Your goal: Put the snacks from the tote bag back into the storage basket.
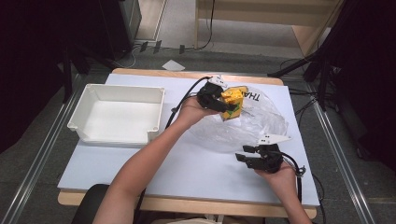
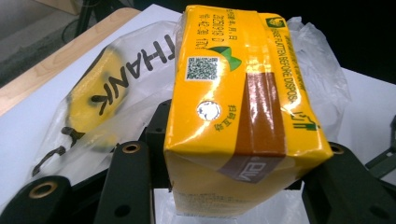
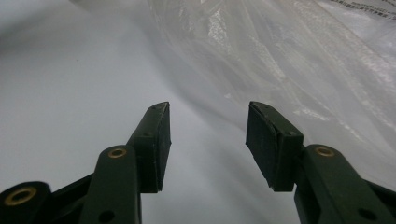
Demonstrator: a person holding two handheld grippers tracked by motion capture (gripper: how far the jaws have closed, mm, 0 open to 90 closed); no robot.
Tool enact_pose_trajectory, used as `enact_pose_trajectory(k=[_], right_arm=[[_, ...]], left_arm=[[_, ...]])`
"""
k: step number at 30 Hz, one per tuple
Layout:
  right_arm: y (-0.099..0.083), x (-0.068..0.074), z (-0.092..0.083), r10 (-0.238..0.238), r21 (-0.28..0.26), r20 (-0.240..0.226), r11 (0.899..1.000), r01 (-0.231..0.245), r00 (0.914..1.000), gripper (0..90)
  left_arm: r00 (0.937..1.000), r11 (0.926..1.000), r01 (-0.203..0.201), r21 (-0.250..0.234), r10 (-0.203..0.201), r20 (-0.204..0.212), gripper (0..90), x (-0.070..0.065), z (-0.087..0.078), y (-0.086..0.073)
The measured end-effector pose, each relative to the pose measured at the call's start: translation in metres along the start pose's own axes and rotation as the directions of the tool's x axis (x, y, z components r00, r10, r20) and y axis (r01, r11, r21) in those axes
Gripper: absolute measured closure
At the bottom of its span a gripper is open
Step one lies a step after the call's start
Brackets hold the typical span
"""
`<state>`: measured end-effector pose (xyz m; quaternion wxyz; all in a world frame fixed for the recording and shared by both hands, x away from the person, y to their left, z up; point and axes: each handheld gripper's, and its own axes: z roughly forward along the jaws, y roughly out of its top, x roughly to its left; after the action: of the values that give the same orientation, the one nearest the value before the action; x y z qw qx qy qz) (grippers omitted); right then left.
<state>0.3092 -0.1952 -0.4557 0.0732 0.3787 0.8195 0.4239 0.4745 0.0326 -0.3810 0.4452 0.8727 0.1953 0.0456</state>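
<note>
The left claw (image 1: 227,105) grips a yellow carton (image 1: 233,101) by its sides, held above the clear bag (image 1: 261,123) at the counter's (image 1: 187,163) 1 o'clock. The right claw (image 1: 243,154), jaws wide with nothing between them, rests at 4 o'clock by the bag's edge. A white bin (image 1: 116,114) sits at 10 o'clock.

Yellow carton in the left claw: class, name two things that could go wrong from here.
1. The yellow carton is glossy and held across its lower end between the left claw's jaws; it might slip or tilt out.
2. The clear plastic bag lies loose right under it and could snag and drag along, since the open right claw beside it holds nothing.
</note>
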Motion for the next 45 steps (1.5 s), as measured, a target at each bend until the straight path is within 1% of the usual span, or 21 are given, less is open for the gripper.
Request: enact_pose_trajectory(k=[5,7,9,11,12,13,15,16,18,19,21,23,25,27,31,35,39,42,45], right_arm=[[0.000,0.001,0.001,-0.008,-0.002,-0.005,1.000,0.008,1.0000,51.2],[0.000,0.001,0.001,0.001,-0.002,-0.006,1.000,-0.001,1.0000,51.2],[0.000,0.003,0.000,-0.004,-0.005,-0.004,1.000,0.004,1.0000,51.2],[0.000,0.004,-0.001,-0.005,-0.008,-0.005,1.000,0.005,1.0000,51.2],[0.000,0.005,-0.001,-0.002,-0.008,-0.005,1.000,0.002,1.0000,51.1],[-0.001,0.006,-0.001,-0.013,-0.011,-0.003,1.000,0.013,0.9999,51.1],[-0.001,0.007,0.000,-0.007,-0.008,-0.004,1.000,0.007,1.0000,51.1],[-0.001,0.008,0.000,-0.005,-0.006,-0.006,1.000,0.005,1.0000,51.1],[-0.001,0.009,0.002,-0.009,-0.002,-0.009,1.000,0.009,0.9999,50.8],[-0.001,0.010,0.003,-0.020,-0.001,-0.010,1.000,0.020,0.9998,50.6],[-0.003,0.011,0.003,-0.026,0.002,-0.007,1.000,0.026,0.9996,50.5],[-0.004,0.011,0.003,-0.025,-0.010,-0.017,1.000,0.025,0.9995,50.5],[-0.004,0.012,0.001,-0.019,-0.014,-0.018,1.000,0.019,0.9996,50.5],[-0.004,0.011,0.001,-0.024,-0.018,-0.018,1.000,0.024,0.9996,50.3],[-0.006,0.010,0.002,-0.020,-0.014,-0.013,1.000,0.019,0.9997,50.1],[-0.007,0.008,0.000,-0.016,-0.023,-0.013,1.000,0.016,0.9998,50.0],[-0.007,0.009,0.000,-0.015,-0.017,-0.017,1.000,0.015,0.9997,50.0],[-0.007,0.009,0.001,-0.021,-0.013,-0.018,1.000,0.021,0.9996,49.9],[-0.007,0.009,0.002,-0.026,-0.010,-0.020,1.000,0.025,0.9995,49.9]], left_arm=[[1.0000,1.0000,-0.009,0.000,0.009,0.001,52.7,-0.003,-0.013,0.000],[1.0000,1.0000,0.003,0.002,-0.003,0.004,52.7,-0.003,-0.018,0.000],[0.9999,0.9999,0.007,-0.008,-0.007,0.007,52.7,-0.003,-0.024,-0.001],[1.0000,1.0000,0.001,0.000,-0.001,0.005,52.6,-0.004,-0.030,-0.001],[1.0000,1.0000,0.006,0.001,-0.006,0.003,52.6,-0.004,-0.034,-0.003],[0.9999,1.0000,0.007,0.001,-0.007,0.007,52.7,-0.004,-0.036,-0.004],[0.9998,0.9999,0.016,-0.001,-0.016,0.008,52.7,-0.006,-0.042,-0.007],[0.9999,0.9999,0.013,0.000,-0.013,0.010,52.6,-0.006,-0.045,-0.008],[0.9998,0.9998,0.017,0.005,-0.017,0.004,52.6,-0.007,-0.050,-0.010],[0.9996,0.9996,0.029,0.002,-0.029,0.003,52.6,-0.006,-0.052,-0.011],[0.9992,0.9992,0.039,0.005,-0.039,0.010,52.6,-0.005,-0.055,-0.012],[0.9994,0.9994,0.033,0.013,-0.034,0.011,52.5,-0.005,-0.059,-0.013],[0.9995,0.9994,0.032,0.014,-0.032,0.007,52.5,-0.006,-0.062,-0.014],[0.9997,0.9995,0.024,0.019,-0.024,0.007,52.5,-0.005,-0.066,-0.014],[0.9994,0.9994,0.033,0.013,-0.034,0.012,52.6,-0.003,-0.070,-0.015],[0.9995,0.9993,0.031,0.020,-0.031,0.006,52.5,-0.003,-0.074,-0.017],[0.9993,0.9991,0.036,0.025,-0.036,0.013,52.5,-0.001,-0.078,-0.021],[0.9996,0.9991,0.029,0.031,-0.029,0.006,52.5,-0.001,-0.080,-0.024],[0.9994,0.9990,0.034,0.029,-0.035,0.006,52.5,-0.001,-0.083,-0.025]])
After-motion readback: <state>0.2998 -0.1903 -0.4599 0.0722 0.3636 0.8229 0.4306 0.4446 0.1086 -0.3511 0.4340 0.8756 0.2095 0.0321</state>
